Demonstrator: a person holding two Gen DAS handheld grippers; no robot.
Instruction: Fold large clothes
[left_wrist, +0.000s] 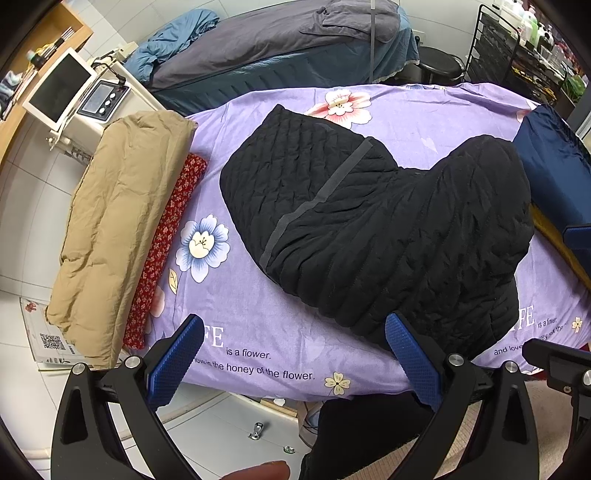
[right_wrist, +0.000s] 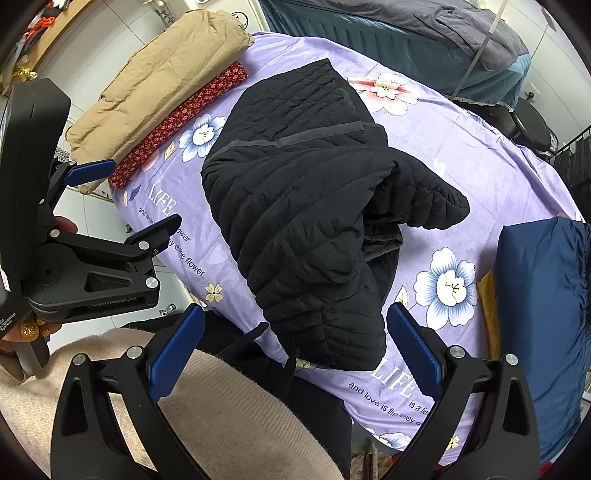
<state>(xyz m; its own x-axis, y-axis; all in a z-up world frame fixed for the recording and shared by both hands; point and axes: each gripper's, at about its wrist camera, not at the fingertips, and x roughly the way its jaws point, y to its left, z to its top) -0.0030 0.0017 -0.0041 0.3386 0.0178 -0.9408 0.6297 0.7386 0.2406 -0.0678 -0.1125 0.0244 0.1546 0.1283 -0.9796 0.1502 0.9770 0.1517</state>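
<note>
Covering the whole work surface ahead of both grippers is a purple floral sheet (left_wrist: 424, 122), printed with "LIFE is a flower".

Black quilted jacket (left_wrist: 369, 221) lies on it, roughly folded into a lumpy heap, straight ahead of both tools; a grey strip runs across its upper panel. In the right wrist view its near hem reaches between the fingertips and a drawstring hangs over the sheet's edge.

Tan folded garment (left_wrist: 110, 229) sits ahead and to the left of the left gripper, at the sheet's edge, with a red patterned cloth (left_wrist: 166, 243) tucked along its inner side, touching it.

Navy folded item (right_wrist: 543, 314) lies ahead-right of the right gripper; something yellow shows under it (cannot tell what).

No containers on the sheet.

Left gripper (left_wrist: 295, 354): jaws wide apart, nothing between them, above the near edge.

Right gripper (right_wrist: 295, 347): jaws wide apart, empty, just short of the jacket hem.
</note>
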